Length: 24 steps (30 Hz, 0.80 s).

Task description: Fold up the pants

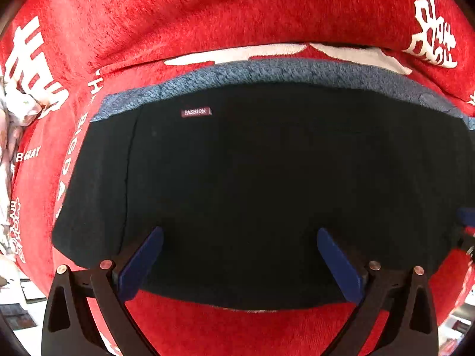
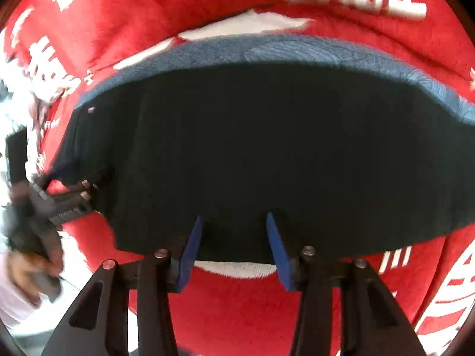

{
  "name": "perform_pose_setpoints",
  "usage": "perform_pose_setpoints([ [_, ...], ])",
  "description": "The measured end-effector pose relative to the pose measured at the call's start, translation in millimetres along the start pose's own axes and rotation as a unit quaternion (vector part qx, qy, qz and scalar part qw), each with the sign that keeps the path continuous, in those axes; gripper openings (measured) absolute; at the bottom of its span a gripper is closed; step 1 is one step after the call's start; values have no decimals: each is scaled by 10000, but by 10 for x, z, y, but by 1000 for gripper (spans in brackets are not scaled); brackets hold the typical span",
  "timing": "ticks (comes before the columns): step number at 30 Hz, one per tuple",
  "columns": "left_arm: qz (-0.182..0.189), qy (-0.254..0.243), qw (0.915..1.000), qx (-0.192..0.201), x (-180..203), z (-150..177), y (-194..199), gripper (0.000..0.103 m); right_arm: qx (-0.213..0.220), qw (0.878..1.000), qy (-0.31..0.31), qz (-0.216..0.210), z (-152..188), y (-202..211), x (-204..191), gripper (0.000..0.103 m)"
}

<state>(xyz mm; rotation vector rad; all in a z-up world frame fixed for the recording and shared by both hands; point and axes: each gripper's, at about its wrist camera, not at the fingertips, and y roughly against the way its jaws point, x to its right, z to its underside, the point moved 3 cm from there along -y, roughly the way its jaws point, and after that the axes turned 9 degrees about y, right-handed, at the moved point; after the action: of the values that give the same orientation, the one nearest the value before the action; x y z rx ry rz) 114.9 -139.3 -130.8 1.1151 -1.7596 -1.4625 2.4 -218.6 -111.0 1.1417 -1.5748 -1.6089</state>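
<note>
The left gripper (image 1: 240, 237) gapes wide and the right gripper (image 2: 234, 222) half open, both empty above the folded pants (image 1: 252, 184) on the red blanket (image 1: 207, 14). Only the left view shows the pants' label (image 1: 196, 111).

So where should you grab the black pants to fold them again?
Probably the near edge of the folded black pants, coming straight down from above. They lie flat on the red blanket, and that edge is bare, right under the open left hand-held gripper.

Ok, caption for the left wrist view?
Open left gripper above folded black pants on a red printed blanket.
</note>
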Motion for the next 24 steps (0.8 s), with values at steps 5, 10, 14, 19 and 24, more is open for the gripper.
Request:
perform_pose_setpoints([
  [5,-493,241,9977,387,-402,-406,8,103,-38,9999,-103,-134,-86,-59,-43,70],
  [10,-263,966,9949,129,-921,-399,-207,103,-118,9999,-94,-48,-209,-97,-289,82],
  [14,-273,713,9970,143,-907,-152,-135,103,-74,10000,-12,-56,-195,-93,-301,82],
  [19,-496,559,9961,471,-951,-192,96,103,-172,9998,43,1,-218,-81,-286,82],
  [24,-336,1142,9929,54,-1402,-52,-215,103,223,9988,-170,-396,-453,138,-387,82],
])
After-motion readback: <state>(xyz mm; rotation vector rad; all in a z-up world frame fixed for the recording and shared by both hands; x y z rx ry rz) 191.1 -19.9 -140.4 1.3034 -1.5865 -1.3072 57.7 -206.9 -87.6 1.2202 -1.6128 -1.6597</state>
